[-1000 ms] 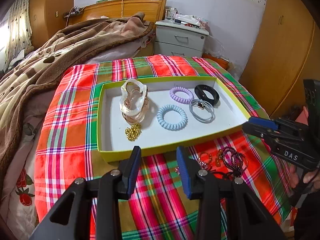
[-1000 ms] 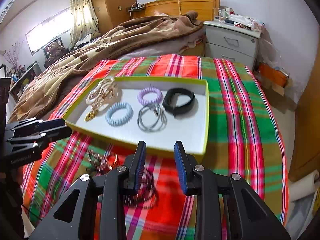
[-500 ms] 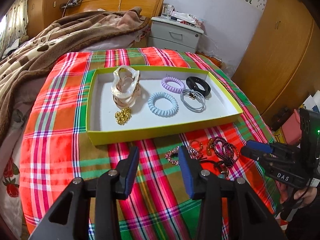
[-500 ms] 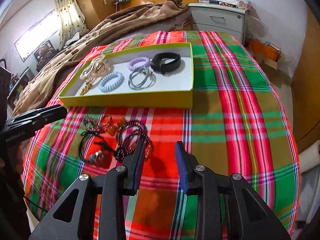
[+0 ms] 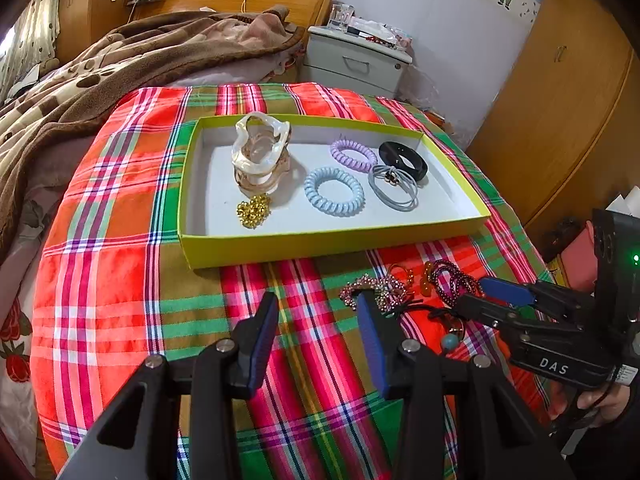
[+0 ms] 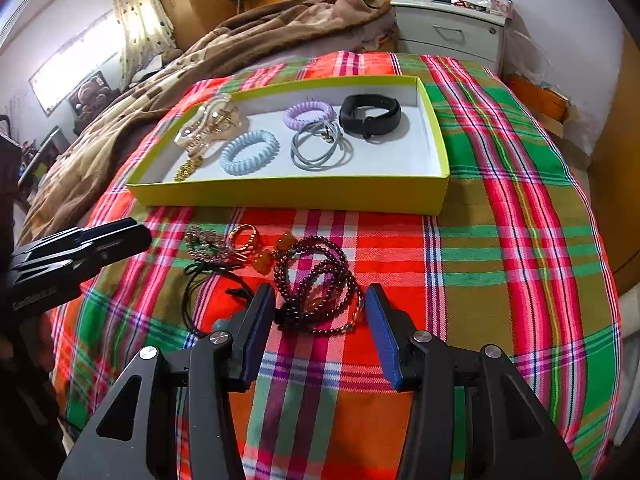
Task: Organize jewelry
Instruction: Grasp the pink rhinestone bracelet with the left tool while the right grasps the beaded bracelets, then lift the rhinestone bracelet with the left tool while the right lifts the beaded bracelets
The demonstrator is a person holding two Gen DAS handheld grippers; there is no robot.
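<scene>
Checked red-and-green cloth [image 6: 500, 208] covers the bed, and on it we see the shallow yellow-green box [image 6: 296, 194] with spiral hair ties. Near it lies the loose jewelry pile; its dark purple bead bracelet [image 6: 320, 280] sits just beyond our right gripper [image 6: 320, 320], whose jaws are opening, with nothing pinched. Our left gripper [image 5: 316, 332] stands spread over bare cloth, left of the pile.

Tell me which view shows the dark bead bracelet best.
The right wrist view: the bead bracelet lies whole and close between the opening right gripper jaws. The left wrist view shows it small, partly behind that gripper.
</scene>
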